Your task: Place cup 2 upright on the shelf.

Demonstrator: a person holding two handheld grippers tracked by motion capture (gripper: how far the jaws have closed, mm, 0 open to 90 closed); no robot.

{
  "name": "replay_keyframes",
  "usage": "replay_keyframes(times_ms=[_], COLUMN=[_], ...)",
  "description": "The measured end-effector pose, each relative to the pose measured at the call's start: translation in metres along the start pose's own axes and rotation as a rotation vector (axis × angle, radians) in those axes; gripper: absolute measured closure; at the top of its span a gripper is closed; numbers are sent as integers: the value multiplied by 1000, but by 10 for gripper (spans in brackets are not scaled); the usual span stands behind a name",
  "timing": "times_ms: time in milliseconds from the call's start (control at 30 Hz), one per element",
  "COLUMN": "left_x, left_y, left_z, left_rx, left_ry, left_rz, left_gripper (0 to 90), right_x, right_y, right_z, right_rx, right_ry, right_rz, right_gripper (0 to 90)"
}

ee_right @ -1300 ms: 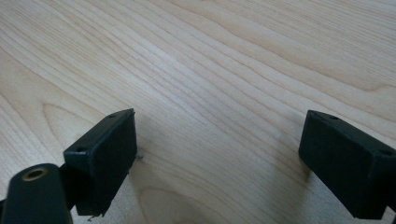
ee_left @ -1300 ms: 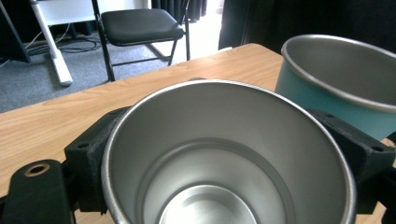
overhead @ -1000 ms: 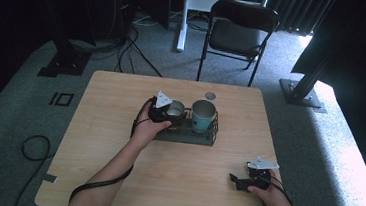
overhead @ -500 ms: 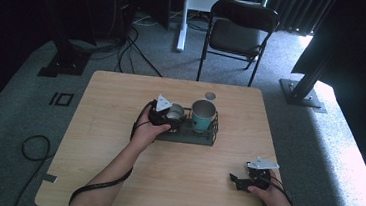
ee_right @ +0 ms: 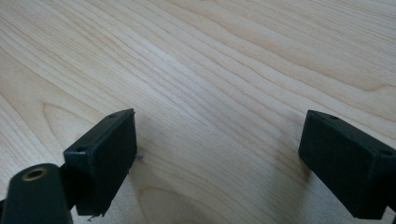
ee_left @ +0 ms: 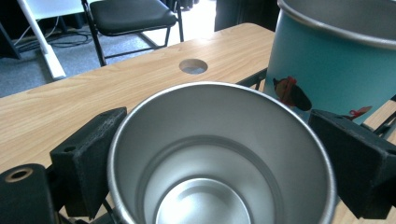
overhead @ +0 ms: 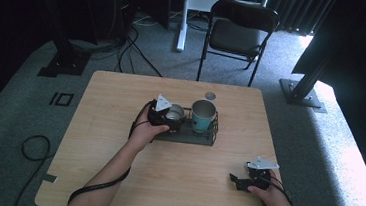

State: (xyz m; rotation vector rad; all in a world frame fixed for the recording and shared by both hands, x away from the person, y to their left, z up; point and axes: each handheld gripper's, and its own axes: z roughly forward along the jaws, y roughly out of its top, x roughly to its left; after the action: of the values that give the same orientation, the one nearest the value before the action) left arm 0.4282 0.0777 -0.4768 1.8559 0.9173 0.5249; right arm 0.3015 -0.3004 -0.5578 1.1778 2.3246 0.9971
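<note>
Steel cup: a bare stainless steel cup stands upright in the left end of a black wire rack, a little left of centre in the high view, its mouth open and nothing inside.
Left gripper: the left gripper sits around the cup, one black pad on each side of the rim; its jaws have just been opening, and the cup is between them.
Grip: in the left gripper view the pads stand beside the wall, not squeezing it; a thin gap seems to show on the right side, though I cannot be sure of it on the left.
Change: against the earlier high-view frames the cup, the rack and both hands lie in the same places; the only difference is the loosened jaws.
Meaning: I judge this a release, with the cup set in its slot and the hand free to draw back.
Teal cup: a taller teal cup with a small cartoon print stands in the rack just right of the steel one, near it; whether they touch I cannot tell.
Table: a light wooden table with a round cable hole behind the rack.
Right gripper: the right gripper rests at the lower right of the high view, well apart from the rack, jaws wide over bare wood.
Beyond: a black folding chair stands past the far edge.
</note>
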Motion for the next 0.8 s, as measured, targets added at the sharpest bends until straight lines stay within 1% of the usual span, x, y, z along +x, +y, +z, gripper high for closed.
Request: replay_keyframes(times_ms=[100,200,267,367,500,600,667,700,767,800], left_x=[0,1,2,3,3,5,6,6,8,9], left_y=[2,3,4,4,6,8,9,10,11,11], left_z=[-4,-8,-10,-15,-21,-27,-31,-33,-37,-39], left_rx=[-4,-2,-13,-25,-36,-55,-69,-69,-65,-66], left_ry=[-6,-2,0,-8,2,-4,-6,-3,-6,4], left_rz=[-11,-4,-13,-21,-19,-41,-33,-36,-26,-23], left_gripper=[88,87,88,88,87,88,88,88,89,89], right_x=[0,0,0,0,0,0,0,0,0,0], right_y=[0,0,0,0,0,0,0,0,0,0], right_z=[0,0,0,0,0,0,0,0,0,0], right_rx=[0,0,0,0,0,0,0,0,0,0], right_ry=[0,0,0,0,0,0,0,0,0,0], right_rz=[0,0,0,0,0,0,0,0,0,0], right_gripper=[109,109,109,109,109,109,109,109,109,109])
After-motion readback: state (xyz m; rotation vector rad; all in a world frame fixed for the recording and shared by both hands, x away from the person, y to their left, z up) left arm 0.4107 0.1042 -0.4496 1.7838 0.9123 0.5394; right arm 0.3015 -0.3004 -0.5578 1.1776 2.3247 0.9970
